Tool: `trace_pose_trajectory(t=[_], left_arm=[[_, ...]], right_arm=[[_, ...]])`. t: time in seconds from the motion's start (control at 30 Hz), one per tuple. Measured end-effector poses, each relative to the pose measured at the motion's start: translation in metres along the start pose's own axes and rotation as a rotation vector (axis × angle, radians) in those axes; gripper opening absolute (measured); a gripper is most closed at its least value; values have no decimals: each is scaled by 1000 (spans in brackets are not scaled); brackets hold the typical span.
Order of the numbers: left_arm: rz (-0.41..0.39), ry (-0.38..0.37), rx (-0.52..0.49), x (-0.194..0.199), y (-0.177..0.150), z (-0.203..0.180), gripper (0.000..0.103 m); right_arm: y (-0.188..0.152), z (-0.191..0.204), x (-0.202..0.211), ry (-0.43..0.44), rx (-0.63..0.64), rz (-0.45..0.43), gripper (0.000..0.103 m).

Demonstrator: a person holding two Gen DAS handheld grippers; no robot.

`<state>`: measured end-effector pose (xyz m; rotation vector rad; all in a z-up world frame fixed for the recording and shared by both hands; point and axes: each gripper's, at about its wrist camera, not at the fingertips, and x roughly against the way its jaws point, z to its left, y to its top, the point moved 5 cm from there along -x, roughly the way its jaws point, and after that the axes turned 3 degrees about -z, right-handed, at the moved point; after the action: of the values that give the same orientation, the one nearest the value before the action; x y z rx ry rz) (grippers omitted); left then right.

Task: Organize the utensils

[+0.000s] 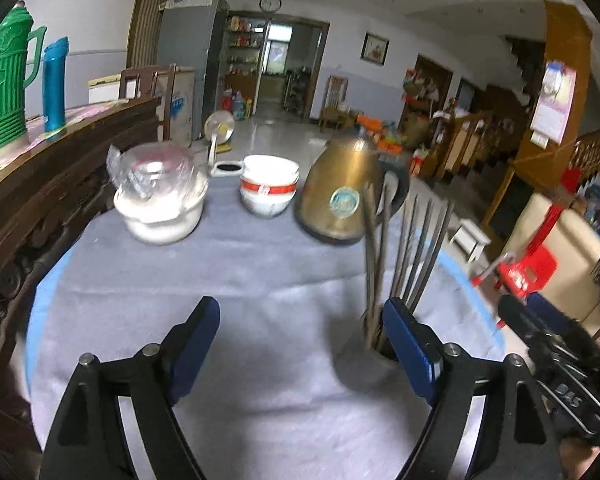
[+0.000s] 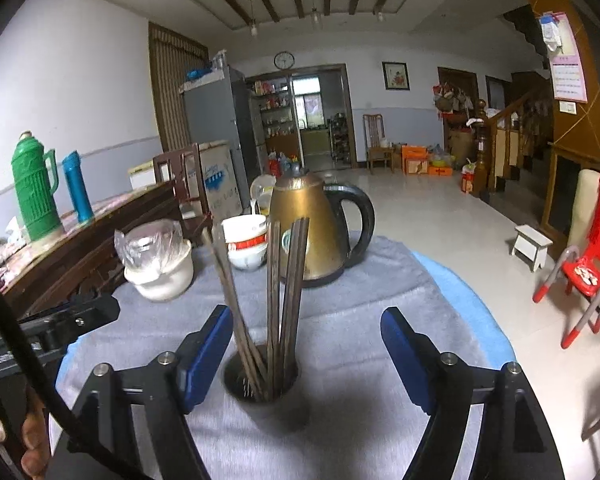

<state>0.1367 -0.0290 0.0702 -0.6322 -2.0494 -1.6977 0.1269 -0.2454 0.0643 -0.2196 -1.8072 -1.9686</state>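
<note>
Chopsticks (image 2: 274, 300) stood in the holder (image 2: 262, 384) at twelve o'clock; your right gripper (image 2: 306, 356) and left gripper (image 1: 300, 344) gaped empty, so you needed to withdraw gently.

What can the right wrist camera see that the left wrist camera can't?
Only the right wrist view shows the inside of the cup holding the chopsticks, between the open right gripper. Only the left wrist view shows the open left gripper over bare grey cloth. Both show the gold kettle, stacked bowls, bagged white pot and green thermos.
</note>
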Motion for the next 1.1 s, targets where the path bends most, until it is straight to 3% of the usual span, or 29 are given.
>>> trace_pose_trajectory(t=[0.2,0.37,1.03,1.1], left_arm=[[52,48,-54,0,-24,5,84],[46,44,-85,13,-26,-4,86],[38,18,-98,28,-25,-24,88],[34,19,-112,28,-25,-27,95]], right_arm=[[-34,13,19,12,48,67,80],[-51,20,33,11,86,98,80],[-32,23,65,6,110,24,80],[-33,22,64,2,111,28,80]])
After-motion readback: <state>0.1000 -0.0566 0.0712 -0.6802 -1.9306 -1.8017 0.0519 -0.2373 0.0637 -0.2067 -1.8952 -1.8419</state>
